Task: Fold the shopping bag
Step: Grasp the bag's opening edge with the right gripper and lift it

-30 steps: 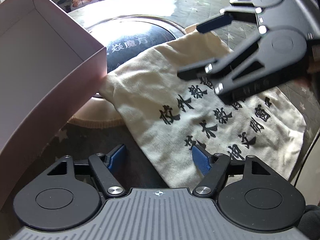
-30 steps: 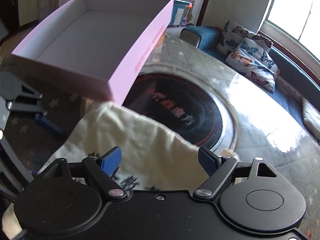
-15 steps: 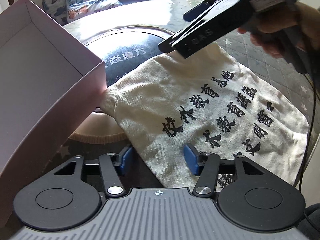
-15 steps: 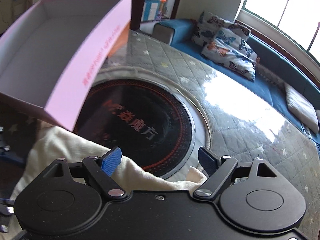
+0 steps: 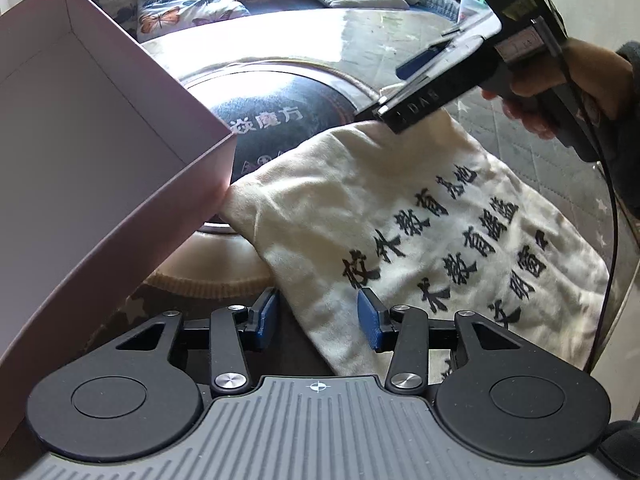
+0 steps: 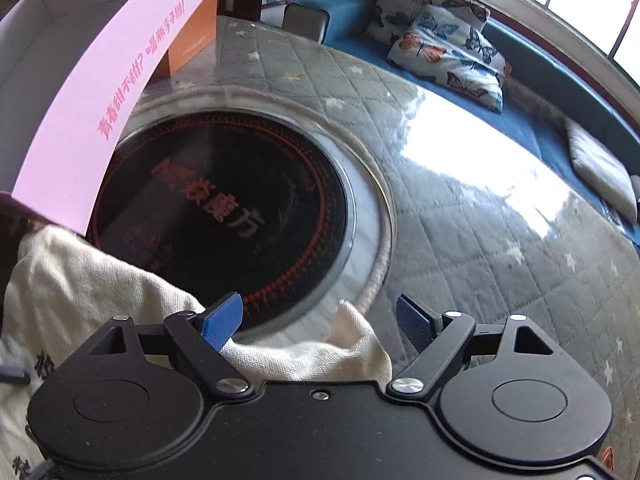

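Observation:
A cream cloth shopping bag (image 5: 400,216) with black printed characters lies flat on the table, its far part over a black round hob. My left gripper (image 5: 317,317) is at the bag's near left edge. Its jaws are closing, and the cloth edge lies between the blue pads, which do not press on it. My right gripper (image 5: 394,90), held by a hand (image 5: 560,80), hovers at the bag's far corner. In the right wrist view the right gripper (image 6: 320,322) stands wide open, with the bag's (image 6: 100,292) far corner just under and between its fingers.
A large pink cardboard box (image 5: 100,160) stands tilted close on the left, its corner touching the bag; its printed wall (image 6: 120,92) also shows. The black hob (image 6: 224,200) sits in a quilted, glass-topped table (image 6: 480,220). An orange box (image 6: 192,40) and a sofa with butterfly cushions (image 6: 448,40) lie beyond.
The left jaws have narrowed around the bag's near edge. The right gripper has moved from above the bag's middle to its far corner, and its view has slid right along the bag's far edge.

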`<state>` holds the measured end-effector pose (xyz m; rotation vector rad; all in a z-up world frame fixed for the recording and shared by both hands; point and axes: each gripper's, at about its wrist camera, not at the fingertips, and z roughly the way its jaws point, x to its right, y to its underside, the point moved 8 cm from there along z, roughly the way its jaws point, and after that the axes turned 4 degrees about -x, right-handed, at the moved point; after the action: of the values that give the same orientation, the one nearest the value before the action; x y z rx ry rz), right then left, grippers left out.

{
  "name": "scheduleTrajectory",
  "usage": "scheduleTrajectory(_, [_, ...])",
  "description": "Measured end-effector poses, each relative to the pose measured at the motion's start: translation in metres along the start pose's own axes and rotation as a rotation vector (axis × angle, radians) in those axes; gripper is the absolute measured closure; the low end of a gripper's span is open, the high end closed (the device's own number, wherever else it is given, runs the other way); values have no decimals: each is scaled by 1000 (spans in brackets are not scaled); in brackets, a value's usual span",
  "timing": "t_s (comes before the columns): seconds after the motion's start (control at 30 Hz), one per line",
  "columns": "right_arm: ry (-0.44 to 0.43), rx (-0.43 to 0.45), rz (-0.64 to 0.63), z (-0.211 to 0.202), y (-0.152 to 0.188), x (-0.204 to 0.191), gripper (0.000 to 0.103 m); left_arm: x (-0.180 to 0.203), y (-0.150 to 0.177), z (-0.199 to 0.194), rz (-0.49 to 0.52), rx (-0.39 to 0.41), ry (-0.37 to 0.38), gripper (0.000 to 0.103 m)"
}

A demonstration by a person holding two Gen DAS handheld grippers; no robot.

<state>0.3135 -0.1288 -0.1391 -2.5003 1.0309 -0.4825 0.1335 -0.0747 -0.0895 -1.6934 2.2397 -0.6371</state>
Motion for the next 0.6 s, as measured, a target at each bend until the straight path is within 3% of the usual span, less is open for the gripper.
scheduleTrajectory(0.23, [37,-18,-33,-11,17,5,17,-2,-15,-3,0,33,32,62])
scheduleTrajectory(0.47, [0,22,-43,-23,9,7,17,-13,-31,3,-75,39,62,56])
scheduleTrajectory(0.6, [0,16,-37,-18,7,10,17,-18,-38,5,-126,66,62,46])
